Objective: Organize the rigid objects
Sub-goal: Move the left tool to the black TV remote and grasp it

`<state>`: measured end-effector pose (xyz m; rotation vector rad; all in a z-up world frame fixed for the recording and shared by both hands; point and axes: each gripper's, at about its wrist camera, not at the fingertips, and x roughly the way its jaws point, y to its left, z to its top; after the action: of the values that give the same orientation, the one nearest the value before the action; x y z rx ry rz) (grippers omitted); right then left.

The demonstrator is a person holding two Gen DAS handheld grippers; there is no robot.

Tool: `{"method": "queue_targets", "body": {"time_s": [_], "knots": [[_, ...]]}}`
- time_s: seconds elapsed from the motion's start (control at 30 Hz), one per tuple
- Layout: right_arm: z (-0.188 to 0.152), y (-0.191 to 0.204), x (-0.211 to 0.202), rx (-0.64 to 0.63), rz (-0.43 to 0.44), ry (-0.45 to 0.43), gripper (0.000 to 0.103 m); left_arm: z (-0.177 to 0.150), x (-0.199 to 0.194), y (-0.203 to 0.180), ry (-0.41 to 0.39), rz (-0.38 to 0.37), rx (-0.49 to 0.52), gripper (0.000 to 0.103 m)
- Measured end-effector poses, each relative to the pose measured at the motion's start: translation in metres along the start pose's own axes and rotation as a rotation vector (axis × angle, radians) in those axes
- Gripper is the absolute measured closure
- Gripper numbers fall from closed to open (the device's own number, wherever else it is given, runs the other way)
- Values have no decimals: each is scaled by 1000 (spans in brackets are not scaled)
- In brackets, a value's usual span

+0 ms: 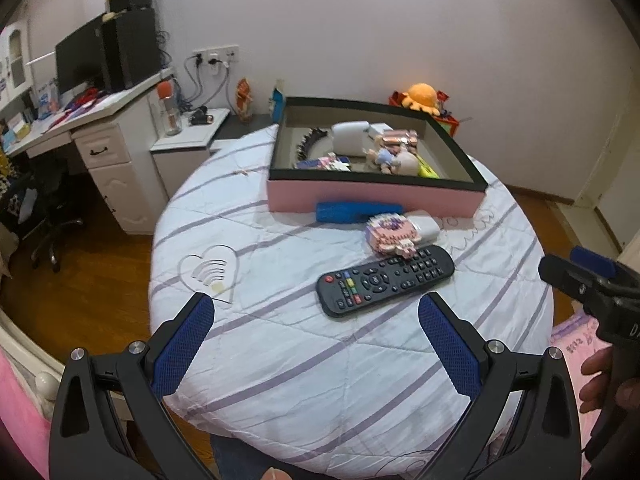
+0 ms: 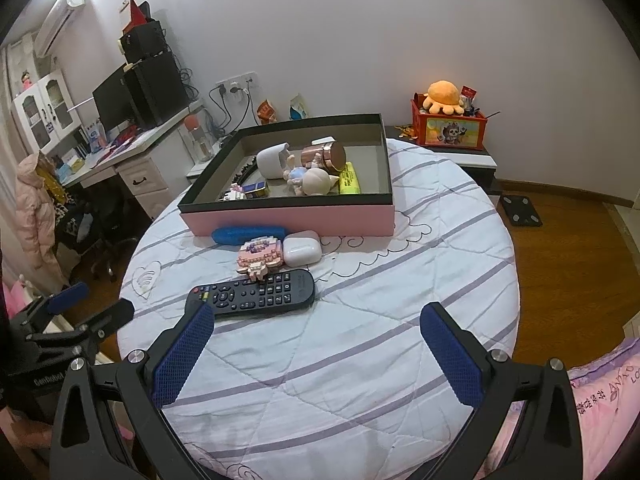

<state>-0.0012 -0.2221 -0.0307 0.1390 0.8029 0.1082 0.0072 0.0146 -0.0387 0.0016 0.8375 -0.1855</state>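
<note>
A black remote control (image 1: 385, 281) (image 2: 256, 293) lies on the round table's striped cloth (image 1: 304, 364) (image 2: 360, 344). Behind it sit a pink block toy (image 1: 390, 234) (image 2: 260, 255), a white earbud case (image 1: 426, 225) (image 2: 302, 250) and a blue cylinder (image 1: 352, 212) (image 2: 248, 234). A pink box (image 1: 360, 196) (image 2: 304, 218) with a dark rim holds a figurine, a copper jar, a white case and several small items. My left gripper (image 1: 316, 312) is open and empty, near side of the remote. My right gripper (image 2: 318, 322) is open and empty, just right of the remote.
A white desk (image 1: 100, 128) (image 2: 132, 160) with a monitor stands at the left, with an office chair (image 1: 44, 216) below. A red toy box with an orange plush (image 2: 448, 120) sits on a low stand at the back right. Wooden floor surrounds the table.
</note>
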Motion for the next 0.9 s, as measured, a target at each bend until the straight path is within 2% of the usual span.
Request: {"method": "queue_targets", "body": {"time_s": [0.3, 0.47, 0.63, 0.77, 0.9], "knots": [[2, -9, 11, 18, -9, 22, 0, 3, 52, -23, 53, -74, 124, 0], [4, -17, 20, 33, -23, 38, 0, 9, 91, -34, 95, -85, 195, 0], [7, -27, 29, 54, -46, 52, 0, 10, 125, -46, 151, -155, 301, 0], [10, -30, 34, 62, -57, 59, 0, 4, 135, -60, 150, -201, 440, 0], [11, -28, 40, 59, -58, 71, 0, 9, 140, -61, 159, -253, 439, 0]]}}
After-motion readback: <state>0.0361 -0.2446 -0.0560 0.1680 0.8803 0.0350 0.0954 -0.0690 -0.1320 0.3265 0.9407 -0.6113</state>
